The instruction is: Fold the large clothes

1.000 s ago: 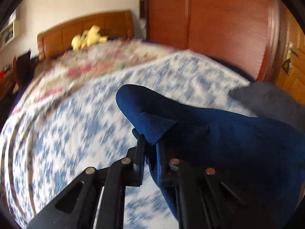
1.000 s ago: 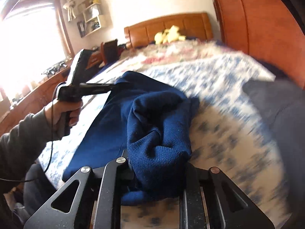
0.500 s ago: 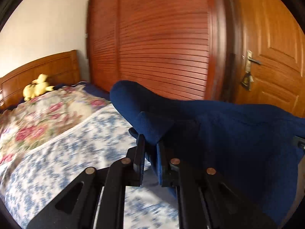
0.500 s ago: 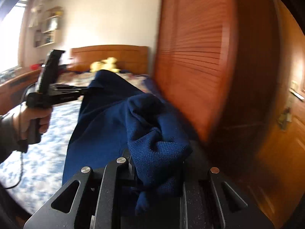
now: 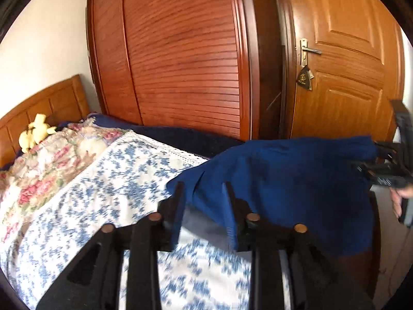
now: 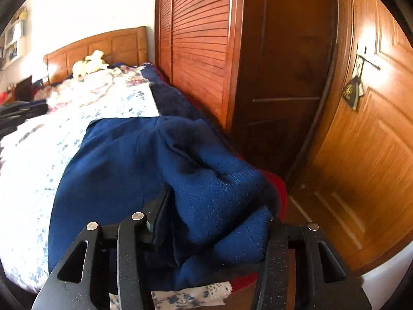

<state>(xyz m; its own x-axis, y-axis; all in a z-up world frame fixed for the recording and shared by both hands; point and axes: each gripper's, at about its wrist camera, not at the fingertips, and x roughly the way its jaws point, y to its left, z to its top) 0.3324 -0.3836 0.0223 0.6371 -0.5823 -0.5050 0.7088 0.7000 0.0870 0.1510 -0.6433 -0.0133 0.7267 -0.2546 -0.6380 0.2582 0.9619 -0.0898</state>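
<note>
A: Where's the blue garment (image 5: 291, 180)?
B: Soft knit, slumped in rumpled folds at the corner of the bed (image 5: 116, 188), on the flowered cover.
A: And the claws?
B: Left claw (image 5: 202, 201) opening, cloth slack between its pads; right claw (image 6: 216, 222) opening around a thick bunch.

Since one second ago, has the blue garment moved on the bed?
Yes. The blue garment was carried from mid-bed toward the bed edge nearest the wardrobe and the door.
</note>
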